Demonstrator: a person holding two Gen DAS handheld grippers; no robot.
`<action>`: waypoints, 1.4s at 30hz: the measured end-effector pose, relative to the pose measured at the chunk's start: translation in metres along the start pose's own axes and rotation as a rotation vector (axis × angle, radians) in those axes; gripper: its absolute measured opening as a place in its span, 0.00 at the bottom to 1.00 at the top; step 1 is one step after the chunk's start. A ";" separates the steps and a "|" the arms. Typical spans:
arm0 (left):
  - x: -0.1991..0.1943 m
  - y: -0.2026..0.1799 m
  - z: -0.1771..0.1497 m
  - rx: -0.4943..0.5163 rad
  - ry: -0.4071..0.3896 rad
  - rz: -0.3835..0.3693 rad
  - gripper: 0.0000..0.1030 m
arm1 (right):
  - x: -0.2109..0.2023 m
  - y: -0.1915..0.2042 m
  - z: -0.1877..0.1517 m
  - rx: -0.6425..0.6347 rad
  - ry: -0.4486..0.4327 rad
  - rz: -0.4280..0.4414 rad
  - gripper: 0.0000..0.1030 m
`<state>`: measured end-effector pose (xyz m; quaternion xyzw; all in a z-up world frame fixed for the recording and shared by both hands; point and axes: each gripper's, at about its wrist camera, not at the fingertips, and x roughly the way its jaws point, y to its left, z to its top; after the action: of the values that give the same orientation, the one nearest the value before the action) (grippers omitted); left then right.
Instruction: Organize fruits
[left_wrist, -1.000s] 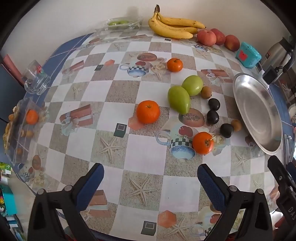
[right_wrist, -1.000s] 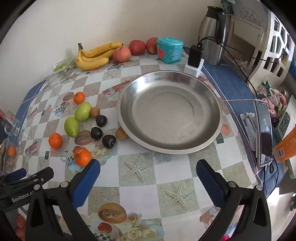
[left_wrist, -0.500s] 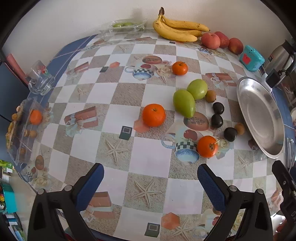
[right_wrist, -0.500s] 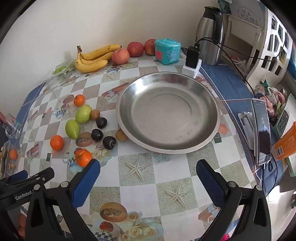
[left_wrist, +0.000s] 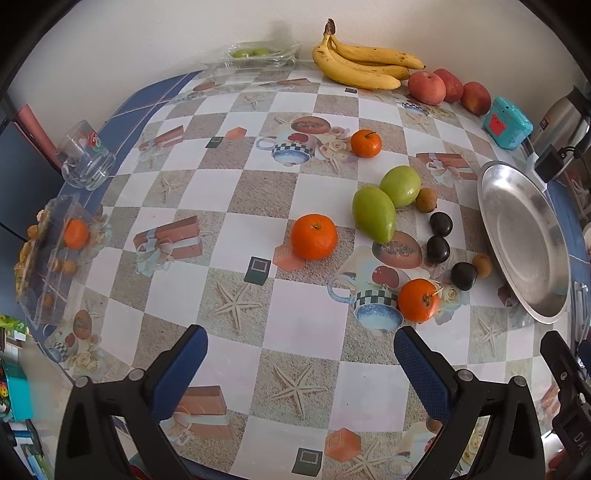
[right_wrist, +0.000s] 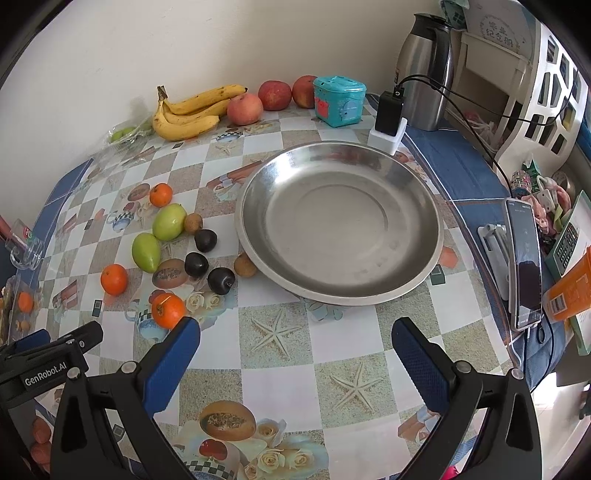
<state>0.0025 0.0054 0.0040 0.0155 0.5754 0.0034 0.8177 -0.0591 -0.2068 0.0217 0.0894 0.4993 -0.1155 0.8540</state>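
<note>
Loose fruit lies on the patterned tablecloth left of a big empty steel plate (right_wrist: 424, 206) (left_wrist: 491, 206): three oranges, the nearest (left_wrist: 418, 300) (right_wrist: 168, 311), two green mangoes (left_wrist: 373, 214) (right_wrist: 146, 252), three dark plums (right_wrist: 221, 280) and small brown fruits. Bananas (right_wrist: 188, 110) (left_wrist: 362, 62) and three apples (right_wrist: 244, 108) lie by the wall. My left gripper (left_wrist: 301, 369) is open and empty above the near table edge. My right gripper (right_wrist: 295, 362) is open and empty in front of the plate.
A teal box (right_wrist: 340, 99), a charger (right_wrist: 388, 122) and a steel flask (right_wrist: 428, 66) stand behind the plate. A phone on a stand (right_wrist: 524, 258) is at the right. A glass mug (left_wrist: 85, 158) and a clear fruit box (left_wrist: 55, 254) sit at the left edge.
Both grippers have drawn back and up a little, so the fruit and plate sit slightly farther away. Nothing on the table has moved. Both stay open.
</note>
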 end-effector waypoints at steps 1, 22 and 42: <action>0.000 0.000 0.000 0.000 0.000 0.000 0.99 | 0.000 0.000 0.000 -0.001 0.000 0.000 1.00; -0.001 0.000 0.001 0.004 -0.006 0.004 0.99 | 0.003 0.004 0.000 -0.013 0.008 -0.004 1.00; -0.007 -0.001 0.000 0.006 -0.023 -0.001 0.99 | 0.004 0.005 -0.001 -0.014 0.009 -0.005 1.00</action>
<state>0.0003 0.0041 0.0107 0.0176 0.5658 0.0011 0.8244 -0.0571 -0.2024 0.0180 0.0829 0.5042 -0.1136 0.8521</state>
